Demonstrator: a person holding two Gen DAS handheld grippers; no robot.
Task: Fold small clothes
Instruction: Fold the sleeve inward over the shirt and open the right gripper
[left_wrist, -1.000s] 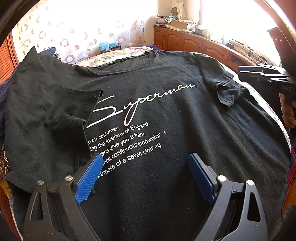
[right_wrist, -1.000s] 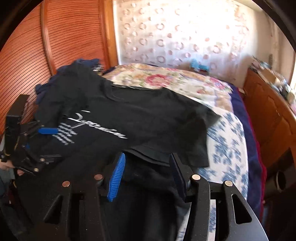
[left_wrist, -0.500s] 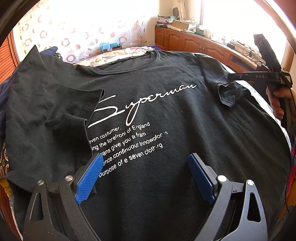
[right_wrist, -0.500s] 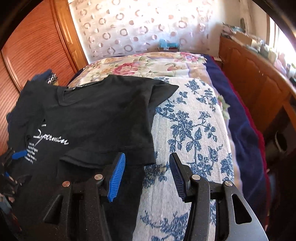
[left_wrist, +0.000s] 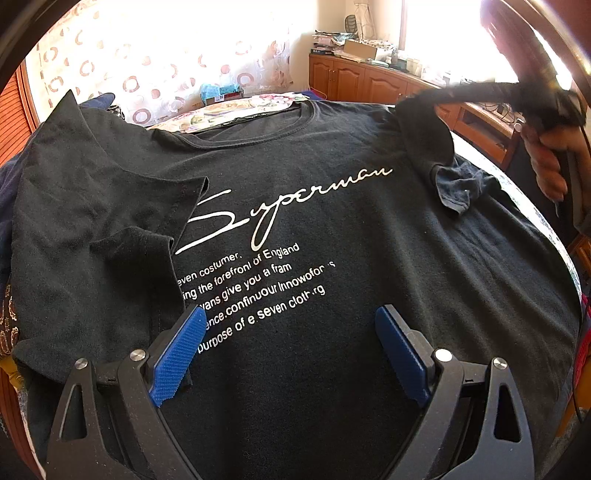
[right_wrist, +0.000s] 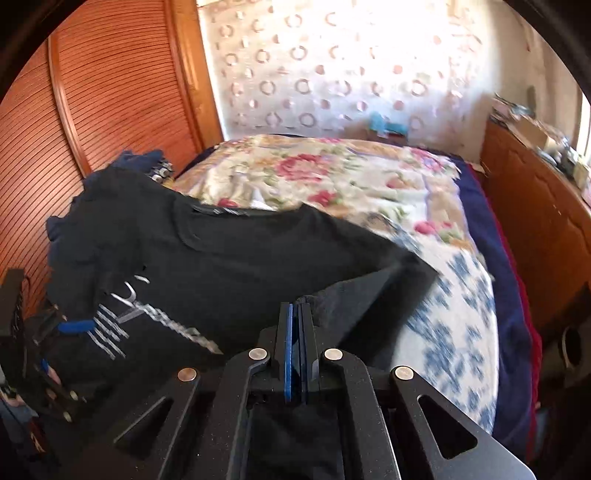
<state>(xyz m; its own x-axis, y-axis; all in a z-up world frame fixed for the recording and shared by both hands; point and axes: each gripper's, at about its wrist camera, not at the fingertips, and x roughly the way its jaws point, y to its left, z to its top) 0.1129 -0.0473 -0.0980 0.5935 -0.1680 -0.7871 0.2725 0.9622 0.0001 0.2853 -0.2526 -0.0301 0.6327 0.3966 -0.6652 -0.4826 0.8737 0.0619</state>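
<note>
A black T-shirt (left_wrist: 332, 229) with white "Superman" lettering lies face up on the bed. Its left side and sleeve (left_wrist: 110, 221) are folded inward over the chest. My left gripper (left_wrist: 291, 354) is open and empty, hovering over the shirt's lower front. My right gripper (right_wrist: 299, 328) is shut on the shirt's right sleeve (right_wrist: 369, 295) and lifts it off the bed. In the left wrist view the right gripper (left_wrist: 413, 100) shows at the upper right, blurred, with the raised sleeve (left_wrist: 424, 136) hanging from it.
The bed has a floral and blue-patterned cover (right_wrist: 461, 314). A wooden slatted wardrobe (right_wrist: 92, 110) stands at the left. A wooden cabinet (left_wrist: 362, 85) with clutter runs along the right wall. Dark blue clothes (right_wrist: 140, 158) lie behind the shirt.
My right gripper went from open beside the sleeve to shut on it and has raised it. The left gripper has stayed still.
</note>
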